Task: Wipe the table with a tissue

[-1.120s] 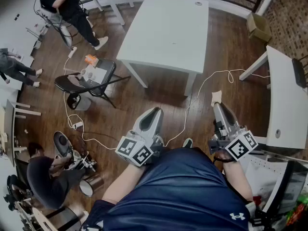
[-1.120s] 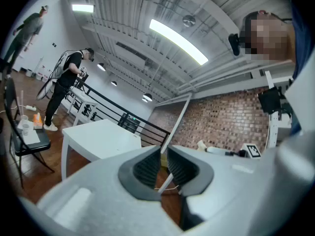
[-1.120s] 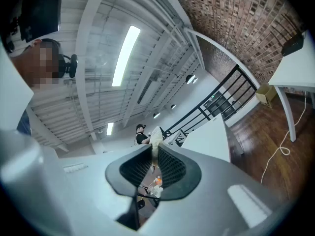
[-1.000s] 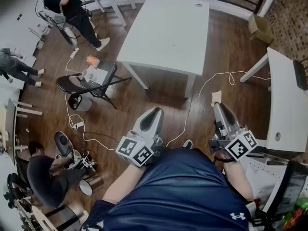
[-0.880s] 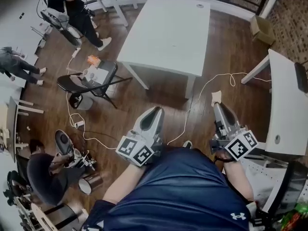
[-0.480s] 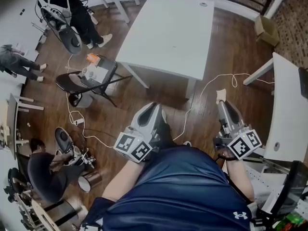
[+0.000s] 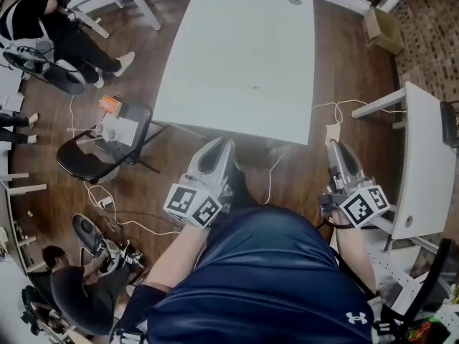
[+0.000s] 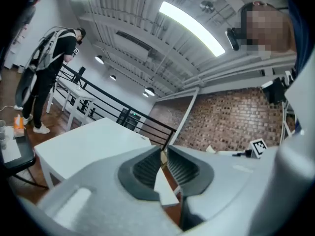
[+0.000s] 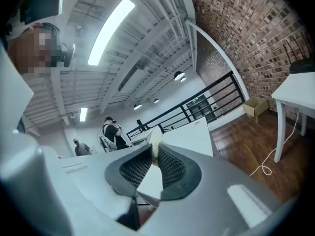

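Observation:
The white table stands just ahead of both grippers in the head view, its near edge close to their tips. My right gripper is shut on a small pale tissue that pokes out past the fingertips, off the table's near right corner. In the right gripper view the tissue sticks up between the closed jaws of the right gripper, with the table behind. My left gripper is shut with nothing in it. In the left gripper view its jaws point over the table.
A second white table flanks the right side. A black folding chair with small items stands at the left. A white cable trails over the wooden floor. A cardboard box is far right; people stand and crouch at left.
The person has stepped forward, so the white table is now much closer to both grippers. The right gripper still holds the tissue; the left stays shut.

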The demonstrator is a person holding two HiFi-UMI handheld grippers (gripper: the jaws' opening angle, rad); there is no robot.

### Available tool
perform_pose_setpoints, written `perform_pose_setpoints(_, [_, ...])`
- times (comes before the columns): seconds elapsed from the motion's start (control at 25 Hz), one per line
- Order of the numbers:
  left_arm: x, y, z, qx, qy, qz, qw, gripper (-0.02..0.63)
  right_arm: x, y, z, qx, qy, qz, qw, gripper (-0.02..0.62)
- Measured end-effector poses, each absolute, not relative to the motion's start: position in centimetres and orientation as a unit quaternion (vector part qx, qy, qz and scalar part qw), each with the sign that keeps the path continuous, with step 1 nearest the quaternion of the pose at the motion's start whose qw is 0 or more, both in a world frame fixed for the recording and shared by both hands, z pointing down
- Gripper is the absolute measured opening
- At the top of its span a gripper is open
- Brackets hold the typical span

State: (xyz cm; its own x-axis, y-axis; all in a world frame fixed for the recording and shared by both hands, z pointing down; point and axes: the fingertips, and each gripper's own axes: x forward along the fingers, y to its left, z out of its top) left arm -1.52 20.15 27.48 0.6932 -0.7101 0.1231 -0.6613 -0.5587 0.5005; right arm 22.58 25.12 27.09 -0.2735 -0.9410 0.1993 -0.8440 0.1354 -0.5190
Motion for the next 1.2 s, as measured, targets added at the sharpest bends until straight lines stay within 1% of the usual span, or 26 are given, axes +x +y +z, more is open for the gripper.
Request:
perform_pose_setpoints(0.28, [-4.5,8.5,30.9,0.890,-0.353,0.000,0.287,0.080,20.5,14.6,31.8,-0.630,0.713,-0.306,0.013,0.044])
perform_pose_setpoints(0.4, [-5.9,5.5,33.3,0.886,-0.359,0.007,0.293,0.092,20.4,12.2,34.7,-0.628,0.706,-0.325,-0.033,0.044])
perform_pose_setpoints(0.56, [-6.0,3.5,35.2,0.874,-0.374,0.025,0.308,0.095,21.4,9.9,37.6,-0.614,0.706,-0.343,-0.084,0.044])
perform_pose_setpoints(0.84, [-4.8,2.7,36.3,0.852,-0.404,0.075,0.323,0.100,21.7,6.9,43.5,-0.561,0.726,-0.374,-0.134,0.044])
perform_pose_setpoints(1.2, [-3.0,2.4,38.2,0.844,-0.406,0.089,0.338,0.120,22.3,5.7,49.0,-0.497,0.748,-0.359,-0.254,0.044])
